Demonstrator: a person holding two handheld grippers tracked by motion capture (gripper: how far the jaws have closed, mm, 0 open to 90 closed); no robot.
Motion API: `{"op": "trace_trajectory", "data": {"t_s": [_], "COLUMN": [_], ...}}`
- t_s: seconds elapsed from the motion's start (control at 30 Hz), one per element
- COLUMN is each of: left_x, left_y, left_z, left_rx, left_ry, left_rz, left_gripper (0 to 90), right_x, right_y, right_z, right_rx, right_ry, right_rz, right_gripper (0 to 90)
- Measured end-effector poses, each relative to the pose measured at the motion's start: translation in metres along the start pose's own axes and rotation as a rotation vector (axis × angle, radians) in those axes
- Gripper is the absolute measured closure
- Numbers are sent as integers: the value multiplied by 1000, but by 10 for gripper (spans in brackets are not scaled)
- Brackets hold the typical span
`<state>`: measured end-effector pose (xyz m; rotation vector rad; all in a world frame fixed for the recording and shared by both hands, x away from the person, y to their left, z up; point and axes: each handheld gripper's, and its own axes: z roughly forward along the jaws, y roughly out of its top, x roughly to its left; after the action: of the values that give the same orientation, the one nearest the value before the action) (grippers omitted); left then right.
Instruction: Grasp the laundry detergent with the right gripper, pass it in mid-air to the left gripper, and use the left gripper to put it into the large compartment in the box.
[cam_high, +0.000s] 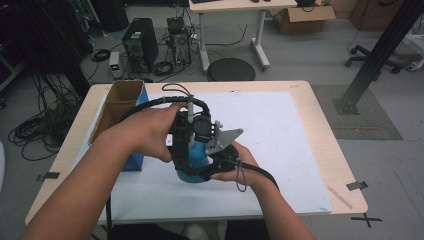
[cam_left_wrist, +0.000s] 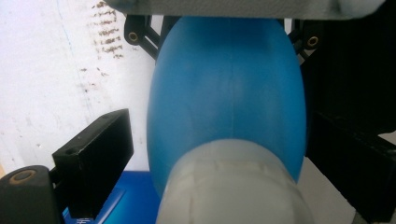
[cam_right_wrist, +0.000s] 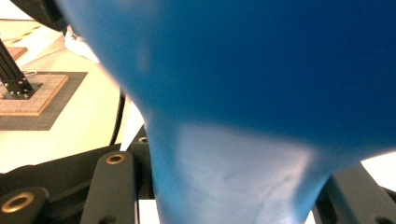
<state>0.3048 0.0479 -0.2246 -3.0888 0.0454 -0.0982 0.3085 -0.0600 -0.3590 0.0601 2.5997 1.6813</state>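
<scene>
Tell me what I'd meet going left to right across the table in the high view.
Cardboard box → person's left hand → left gripper over the blue bulb → right hand → bare white mat → black tape on the table edge.

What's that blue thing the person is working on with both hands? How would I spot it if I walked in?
Look at the white mat covering the wooden table, then at the middle of its near side, where both hands meet. Between the two black grippers stands a smooth, bright blue, egg-shaped bulb with a pale, whitish cap at one end. The open cardboard box nearby is blue-sided but square; the bulb is round.
</scene>
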Motion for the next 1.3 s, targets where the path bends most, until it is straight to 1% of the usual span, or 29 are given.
{"op": "trace_trajectory", "data": {"t_s": [0.13, 0.17, 0.23, 0.33, 0.53, 0.87, 1.0, 1.07, 1.1, 1.3], "left_x": [0, 0, -1, -1, -1, -2, -2, -2, -2, -2], "left_y": [0, 0, 1, 2, 2, 3, 4, 3, 3, 3], "left_z": [0, 0, 0, 1, 1, 3, 3, 3, 3, 3], "left_rx": [-2, -6, -7, -4, -1, 5, 5, 5, 2, 1], "left_ry": [0, -3, -14, -13, -13, -4, -3, -7, -6, -5], "left_rz": [3, 2, 7, 14, 15, 16, 17, 13, 19, 18], "left_gripper": [123, 123, 151, 168, 214, 247, 262, 283, 290, 304], "right_x": [0, 0, 0, 0, 0, 1, 1, 1, 1, 1], "right_y": [0, 0, 0, 1, 1, 2, 2, 2, 2, 2], "right_z": [0, 0, 0, -1, -1, -2, -2, -2, -2, -1], "right_rx": [1, 1, 3, 4, 3, 4, -2, -3, -2, 1], "right_ry": [-3, -3, -3, -2, -4, -4, -3, -3, -4, -4], "right_rz": [-1, 0, -2, -1, -1, -3, -7, -6, -7, -6], "right_gripper": [458, 458, 458, 458, 458, 458, 458, 458, 458, 458]}}
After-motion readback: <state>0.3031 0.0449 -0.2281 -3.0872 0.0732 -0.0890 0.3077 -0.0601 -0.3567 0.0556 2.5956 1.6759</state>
